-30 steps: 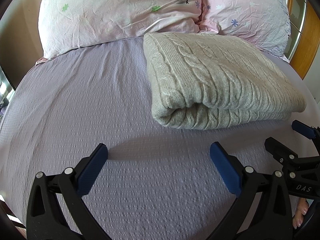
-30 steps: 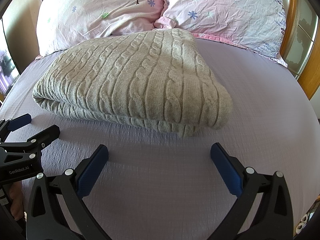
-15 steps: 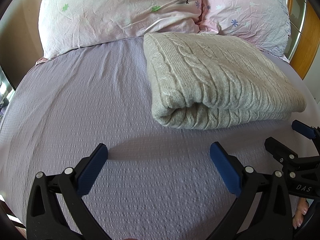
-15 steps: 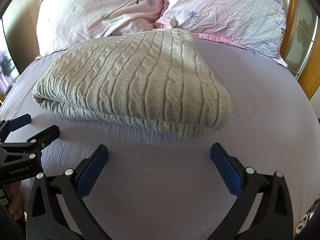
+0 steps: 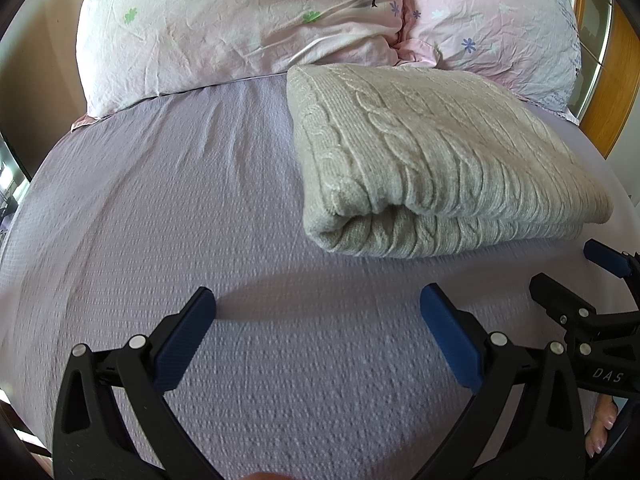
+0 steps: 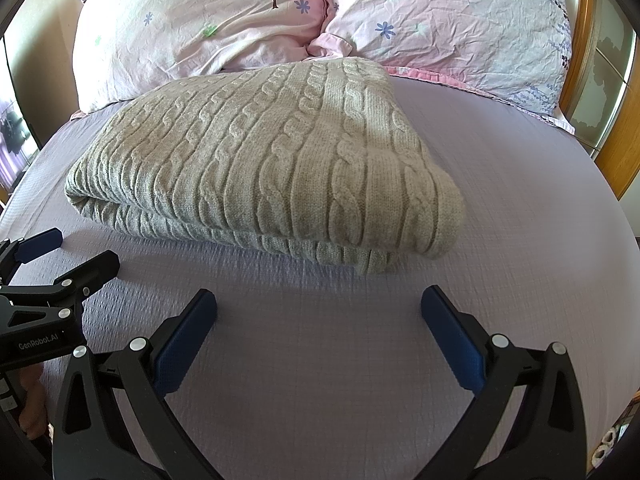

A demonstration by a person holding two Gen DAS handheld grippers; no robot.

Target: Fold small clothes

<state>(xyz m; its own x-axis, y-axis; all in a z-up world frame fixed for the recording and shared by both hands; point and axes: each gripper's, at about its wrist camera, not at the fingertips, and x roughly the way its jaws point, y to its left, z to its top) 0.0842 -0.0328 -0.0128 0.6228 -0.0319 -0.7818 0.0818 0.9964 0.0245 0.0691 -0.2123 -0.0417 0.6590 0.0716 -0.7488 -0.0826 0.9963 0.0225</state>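
A beige cable-knit sweater [image 5: 432, 160] lies folded into a thick rectangle on the lilac bed sheet [image 5: 160, 208]; it also shows in the right wrist view [image 6: 260, 168]. My left gripper [image 5: 318, 312] is open and empty, hovering over bare sheet just in front of the sweater's near left corner. My right gripper [image 6: 319, 312] is open and empty, in front of the sweater's near right edge. Each gripper shows at the edge of the other's view, the right one [image 5: 568, 276] and the left one [image 6: 72, 252], both with jaws apart.
Two pink floral pillows [image 5: 240, 24] [image 6: 448, 24] lie against the head of the bed behind the sweater. A wooden frame with glass panels [image 6: 612, 92] stands at the right. The bed edge falls away at the left [image 5: 16, 216].
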